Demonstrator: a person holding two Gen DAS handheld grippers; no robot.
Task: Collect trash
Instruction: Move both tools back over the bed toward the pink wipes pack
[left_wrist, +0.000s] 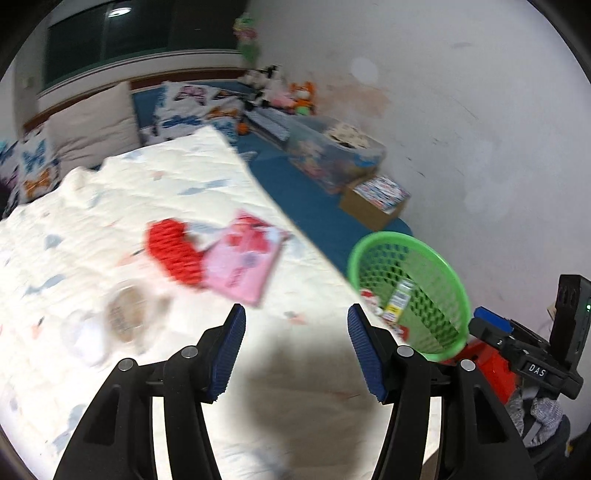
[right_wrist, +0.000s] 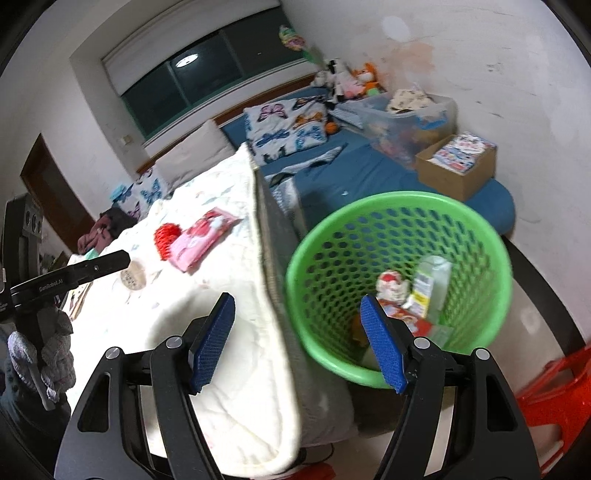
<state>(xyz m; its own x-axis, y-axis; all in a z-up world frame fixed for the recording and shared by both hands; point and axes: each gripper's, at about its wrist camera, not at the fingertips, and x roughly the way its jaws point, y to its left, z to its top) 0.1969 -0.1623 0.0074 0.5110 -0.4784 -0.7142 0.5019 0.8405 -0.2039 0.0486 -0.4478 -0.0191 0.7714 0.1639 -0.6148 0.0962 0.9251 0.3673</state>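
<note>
Bedroom, cream quilted bed cover (left_wrist: 155, 229) under us. Our left gripper (left_wrist: 295, 347) has jaws apart, nothing held; our right gripper (right_wrist: 297, 341) likewise, spread and empty. At 11 o'clock of the left one lie a pink printed wrapper (left_wrist: 242, 266), touching a red ribbed wrapper (left_wrist: 173, 251). Green perforated plastic basket (right_wrist: 399, 236) at 1 o'clock holds trash.

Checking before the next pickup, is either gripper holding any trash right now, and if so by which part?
Nothing is held. The left gripper and the right gripper are both open with nothing between the pads. The pink wrapper lies on the quilt.
</note>
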